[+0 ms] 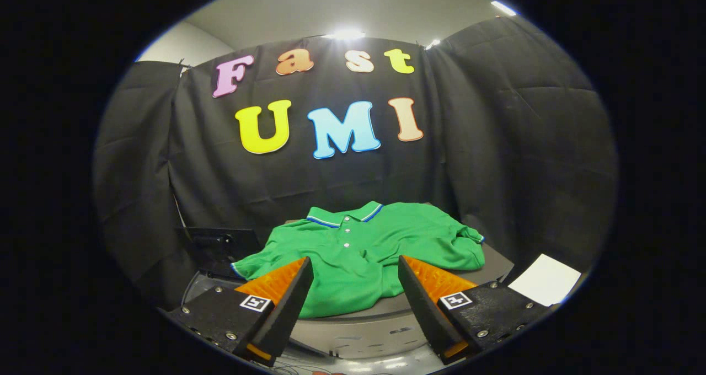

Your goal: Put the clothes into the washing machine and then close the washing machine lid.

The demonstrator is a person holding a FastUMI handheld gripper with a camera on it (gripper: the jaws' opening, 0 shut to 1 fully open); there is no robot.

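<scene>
Green polo shirt (358,253) spread on washing machine (380,320), tool (356,278) level — fingers wide, gripping nothing.

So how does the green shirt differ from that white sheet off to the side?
The green polo shirt is rumpled cloth, spread ahead of the open gripper; the white sheet is flat and stiff-looking, beyond the right finger. The shirt is far larger than the sheet. Neither touches the gripper.

Green short-sleeved polo shirt (364,253) is showing a blue-and-white striped collar edge (cuffs likewise) and white buttons; flat grey machine top (386,309) is lying beneath; white paper sheet (545,279) nearby.
</scene>
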